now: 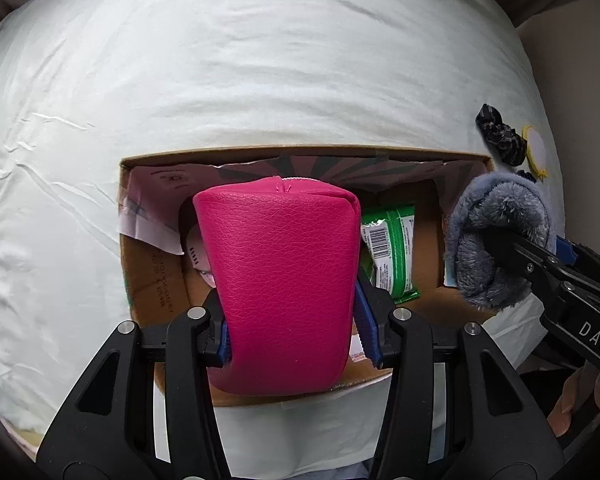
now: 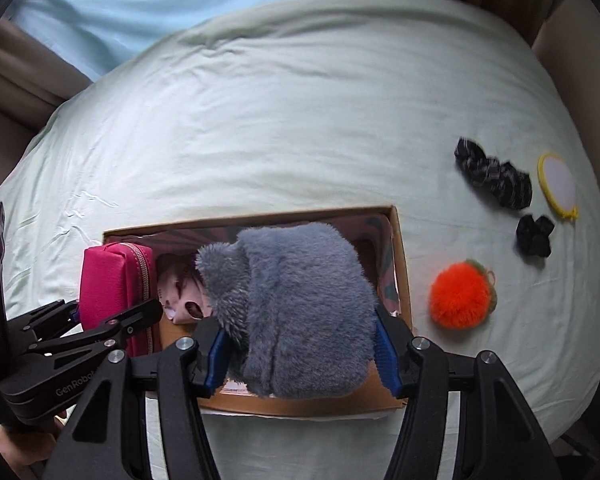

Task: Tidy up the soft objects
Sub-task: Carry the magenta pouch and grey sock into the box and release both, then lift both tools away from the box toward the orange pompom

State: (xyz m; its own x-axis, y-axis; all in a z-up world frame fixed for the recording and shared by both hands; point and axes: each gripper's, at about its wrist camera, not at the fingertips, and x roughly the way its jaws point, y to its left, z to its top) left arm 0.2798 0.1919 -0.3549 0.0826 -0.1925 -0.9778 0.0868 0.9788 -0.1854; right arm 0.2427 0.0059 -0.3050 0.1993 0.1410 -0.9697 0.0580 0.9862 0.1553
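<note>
Black linkage bars of the left gripper are filling the bottom of the left wrist view, pointing steeply down, and its blue pads are clamping a pink pouch by its two sides. That pouch is a grained, leather-like case with a zipper along its top, hanging over the left part of an open cardboard box. In the right wrist view the same pouch is standing at the box's left end, the left gripper reaching in from the left edge.

Beside it, the right gripper is also aiming steeply down, jaws squeezing a grey fluffy item bunched into a rounded lump over the middle and right of the cardboard box. From the left wrist camera this grey plush is sitting at the box's right end, the right gripper coming in from the right edge.

Inside the box a green packet with a barcode is lying on the floor, and a pale printed cloth is showing between the two held things.

On the bedsheet, right of the box, an orange pompom is lying near the box's right wall; beyond it two dark scrunchies and a yellow-rimmed round mirror are sitting toward the bed's right edge.
</note>
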